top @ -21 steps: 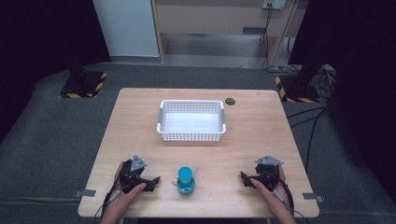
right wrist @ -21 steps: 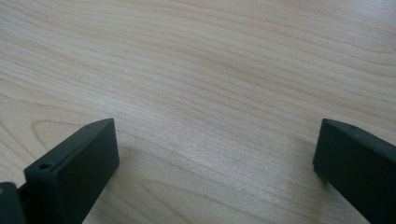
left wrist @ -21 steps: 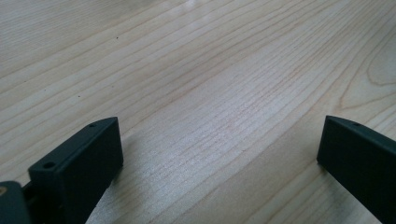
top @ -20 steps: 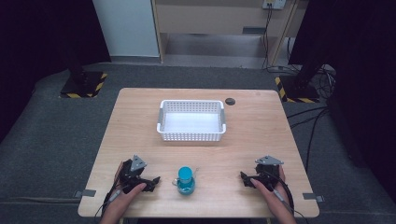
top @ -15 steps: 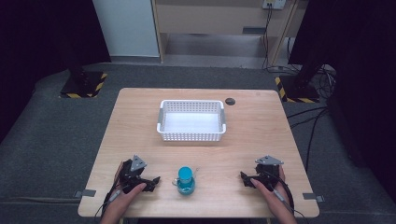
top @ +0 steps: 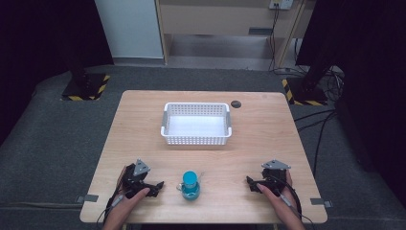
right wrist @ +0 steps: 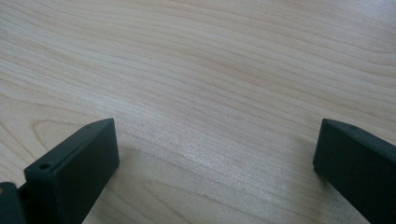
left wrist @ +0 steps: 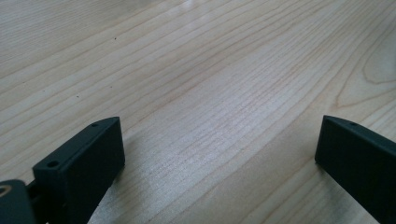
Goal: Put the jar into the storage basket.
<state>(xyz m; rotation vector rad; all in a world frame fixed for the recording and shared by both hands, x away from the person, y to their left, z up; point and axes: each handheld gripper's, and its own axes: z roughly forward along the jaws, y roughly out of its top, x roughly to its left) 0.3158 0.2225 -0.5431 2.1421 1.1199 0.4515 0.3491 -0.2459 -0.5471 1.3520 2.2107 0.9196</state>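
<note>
Wooden table (top: 268, 143) bears both grippers, left (top: 155, 186) and right (top: 251, 182), seemingly resting, fingers (left wrist: 79, 163) spread.

Bright overhead light on the table (top: 258, 143), dark surroundings; soft glare, blurred close-ups.

Wooden table (top: 268, 139) — basket (top: 196, 123), bottle (top: 190, 185).

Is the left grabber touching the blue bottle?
Apart. The high view shows bare table between the left hand-held gripper and the bottle.
</note>
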